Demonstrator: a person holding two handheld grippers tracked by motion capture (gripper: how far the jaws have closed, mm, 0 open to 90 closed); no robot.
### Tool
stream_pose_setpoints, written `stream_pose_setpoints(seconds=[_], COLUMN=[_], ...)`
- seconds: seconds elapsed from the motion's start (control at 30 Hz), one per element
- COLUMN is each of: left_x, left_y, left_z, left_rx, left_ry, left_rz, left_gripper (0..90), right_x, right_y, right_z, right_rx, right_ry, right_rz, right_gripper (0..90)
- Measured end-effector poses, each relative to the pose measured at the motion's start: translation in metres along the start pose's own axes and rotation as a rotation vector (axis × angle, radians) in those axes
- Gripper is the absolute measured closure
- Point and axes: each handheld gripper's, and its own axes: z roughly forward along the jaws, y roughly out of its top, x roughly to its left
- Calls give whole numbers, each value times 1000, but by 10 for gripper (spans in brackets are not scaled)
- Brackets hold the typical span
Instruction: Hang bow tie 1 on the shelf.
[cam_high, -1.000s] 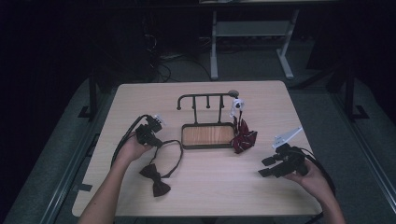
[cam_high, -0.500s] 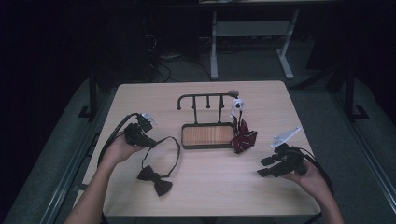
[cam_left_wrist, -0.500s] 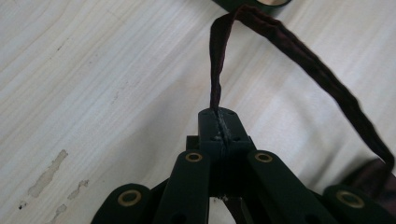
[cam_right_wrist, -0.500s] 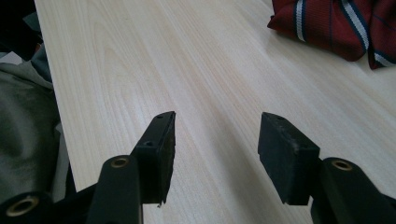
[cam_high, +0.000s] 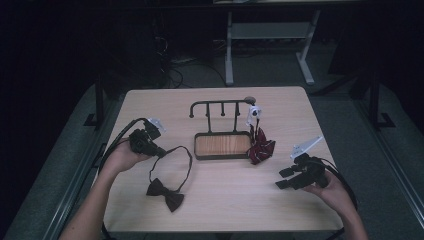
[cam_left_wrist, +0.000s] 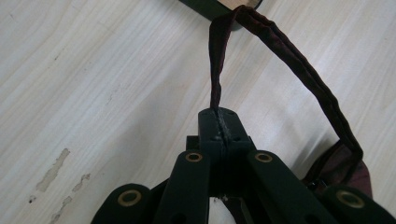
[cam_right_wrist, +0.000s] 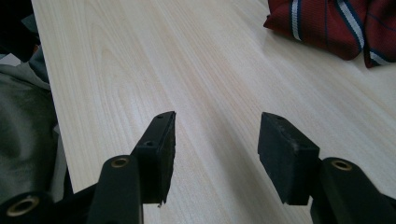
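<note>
Dark maroon fabric made up the bow tie (cam_high: 166, 192), which lay on the pale wooden table (cam_high: 150, 105) toward its front left corner, the bow itself nearest the front edge and its neck strap (cam_high: 186, 161) looping back toward the middle. The left gripper (cam_high: 161, 152) sat near the table's left edge with its jaws clenched on that strap; in the left gripper view the strap (cam_left_wrist: 280, 56) rose from between the pressed-together pads and arched over to the bow at the lower right. The person's left hand (cam_high: 121, 159) held the gripper low over the wood.

A black metal hanger stand (cam_high: 222, 131) with a wooden tray base stood at the table's centre. A red striped bow tie (cam_high: 261, 150) hung from the stand's right end, resting against the tray's right side; a white tag (cam_high: 254, 114) sat above it.

The right gripper (cam_high: 284, 178) hovered near the front right corner, held by the right hand (cam_high: 332, 187), its jaws spread wide with nothing between them. In the right gripper view, bare wood showed between the pads and the striped tie (cam_right_wrist: 336, 25) lay well beyond.
</note>
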Motion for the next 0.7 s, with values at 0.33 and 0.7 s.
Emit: stream_pose_setpoints(seconds=[0.33, 0.7], left_x=[-3, -8], left_y=[2, 8], left_z=[-14, -32], left_rx=[3, 6], left_ry=[-13, -34], left_rz=[19, 58], left_gripper=[899, 899], right_x=[-1, -2], right_y=[0, -1], right_z=[0, 0], right_rx=[-7, -8], right_ry=[1, 0], right_rz=[5, 3], right_gripper=[462, 465])
